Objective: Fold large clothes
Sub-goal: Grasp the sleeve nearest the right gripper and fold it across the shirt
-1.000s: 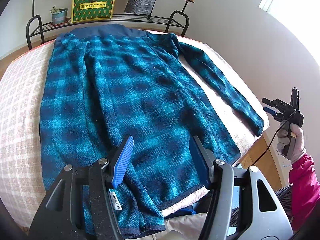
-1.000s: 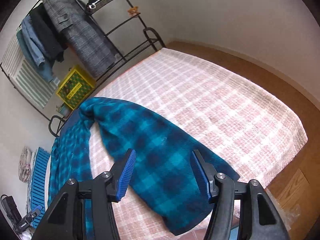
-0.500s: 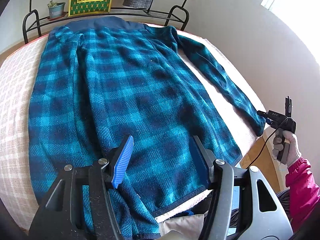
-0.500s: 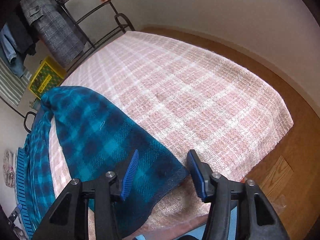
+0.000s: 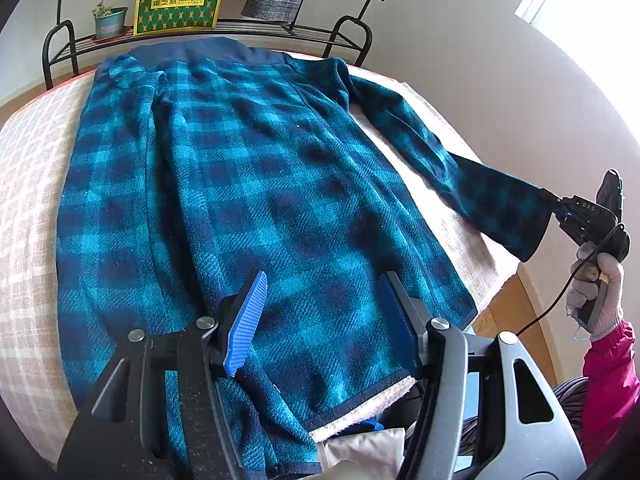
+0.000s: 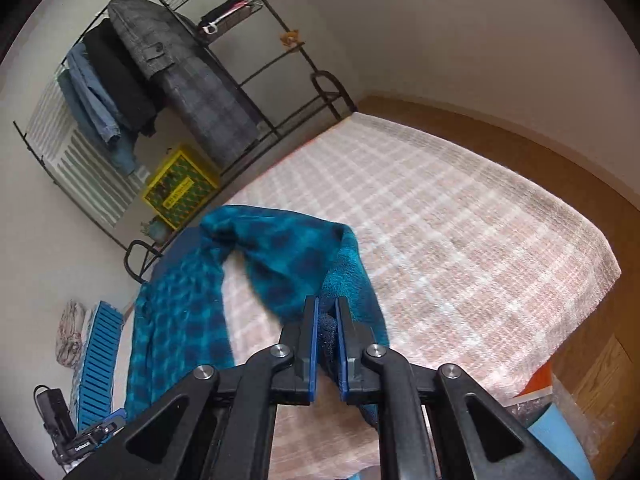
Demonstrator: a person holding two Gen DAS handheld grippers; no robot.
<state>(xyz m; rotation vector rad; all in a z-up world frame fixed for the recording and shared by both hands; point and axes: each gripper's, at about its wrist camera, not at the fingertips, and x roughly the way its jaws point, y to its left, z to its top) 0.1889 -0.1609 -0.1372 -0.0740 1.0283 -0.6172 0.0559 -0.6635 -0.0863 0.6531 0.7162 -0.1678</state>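
Just clamped and lifted off the bed [image 6: 460,216]: sleeve cuff [image 6: 326,330], pinched in right gripper [image 6: 325,344]. Lay flat, collar toward 12 o'clock, hem toward 6: plaid coat [image 5: 248,200]. Hovered unclenched over hem, gripping nothing: left gripper [image 5: 320,320].

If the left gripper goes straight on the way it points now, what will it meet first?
Most likely the blue plaid coat, spread flat on the bed directly ahead of the open left gripper; nothing else shows between them, though depth is unclear.

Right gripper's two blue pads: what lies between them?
The dark cuff of the teal plaid fleece shirt's sleeve is pinched in the right gripper, which has just closed; the right wrist view shows it.
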